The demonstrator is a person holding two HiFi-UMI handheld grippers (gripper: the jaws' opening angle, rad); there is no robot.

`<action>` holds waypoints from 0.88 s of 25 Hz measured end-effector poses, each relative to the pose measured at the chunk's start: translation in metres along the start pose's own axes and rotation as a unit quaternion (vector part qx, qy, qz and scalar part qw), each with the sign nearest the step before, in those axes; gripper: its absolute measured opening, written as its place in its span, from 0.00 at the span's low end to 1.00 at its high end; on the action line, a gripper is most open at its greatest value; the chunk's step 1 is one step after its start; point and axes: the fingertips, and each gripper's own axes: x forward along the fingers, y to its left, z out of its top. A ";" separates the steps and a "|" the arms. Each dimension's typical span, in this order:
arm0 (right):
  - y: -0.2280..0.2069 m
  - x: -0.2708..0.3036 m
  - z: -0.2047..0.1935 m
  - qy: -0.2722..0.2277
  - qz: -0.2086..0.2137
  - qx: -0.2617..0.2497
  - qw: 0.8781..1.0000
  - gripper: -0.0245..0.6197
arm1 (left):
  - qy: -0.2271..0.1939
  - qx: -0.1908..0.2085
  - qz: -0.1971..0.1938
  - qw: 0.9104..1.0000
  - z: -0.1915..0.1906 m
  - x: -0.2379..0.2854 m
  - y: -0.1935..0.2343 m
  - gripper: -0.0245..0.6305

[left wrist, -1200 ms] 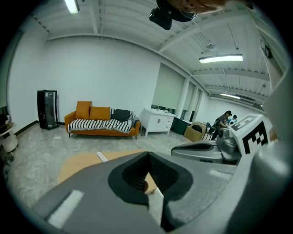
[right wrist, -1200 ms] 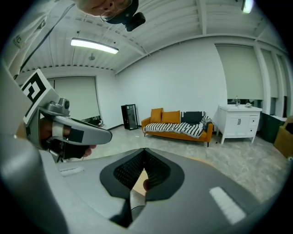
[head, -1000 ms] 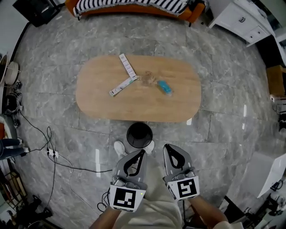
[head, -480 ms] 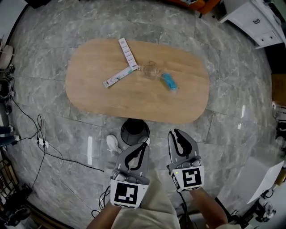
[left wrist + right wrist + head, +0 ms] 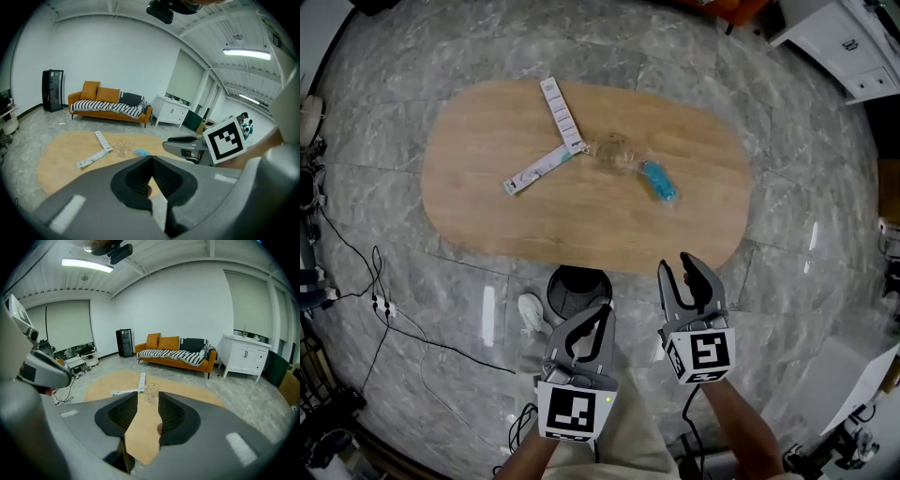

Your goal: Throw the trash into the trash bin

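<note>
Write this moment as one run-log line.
left gripper: shut, empty | right gripper: just opening, empty | strips, cup, wrapper: on table | bin: by table

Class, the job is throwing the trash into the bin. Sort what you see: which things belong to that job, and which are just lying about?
Belongs to the job:
- upper white strip
- lower white strip
- clear cup
- blue wrapper
- black trash bin

Just lying about:
- striped sofa
- white cabinet
- power strip

Bright, even light comes from ceiling tube lamps (image 5: 247, 54). The glossy floor (image 5: 487, 317) shows white glare streaks. All 3 views bend strongly at the edges.
</note>
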 end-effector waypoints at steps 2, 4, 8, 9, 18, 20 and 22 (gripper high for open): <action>-0.009 0.017 -0.009 0.000 0.003 0.006 1.000 0.30 | 0.002 -0.001 0.001 1.000 -0.005 0.011 0.002 0.04; -0.015 0.032 -0.018 -0.003 0.014 0.019 1.000 0.34 | 0.002 0.002 0.001 1.000 -0.011 0.021 0.005 0.04; -0.027 0.052 -0.036 0.000 0.018 -0.001 1.000 0.40 | 0.004 -0.005 0.013 1.000 -0.024 0.032 0.008 0.04; -0.030 0.057 -0.040 0.002 0.016 -0.007 1.000 0.41 | 0.003 -0.008 0.016 1.000 -0.028 0.036 0.009 0.04; -0.065 0.101 -0.079 0.025 -0.021 -0.004 0.999 0.45 | 0.004 -0.026 0.024 0.999 -0.050 0.055 0.021 0.04; -0.071 0.111 -0.088 0.032 -0.025 -0.002 0.999 0.45 | 0.001 -0.027 0.025 0.999 -0.052 0.060 0.024 0.04; -0.075 0.122 -0.097 0.040 -0.027 -0.003 0.999 0.45 | 0.008 -0.023 0.023 0.999 -0.056 0.064 0.026 0.04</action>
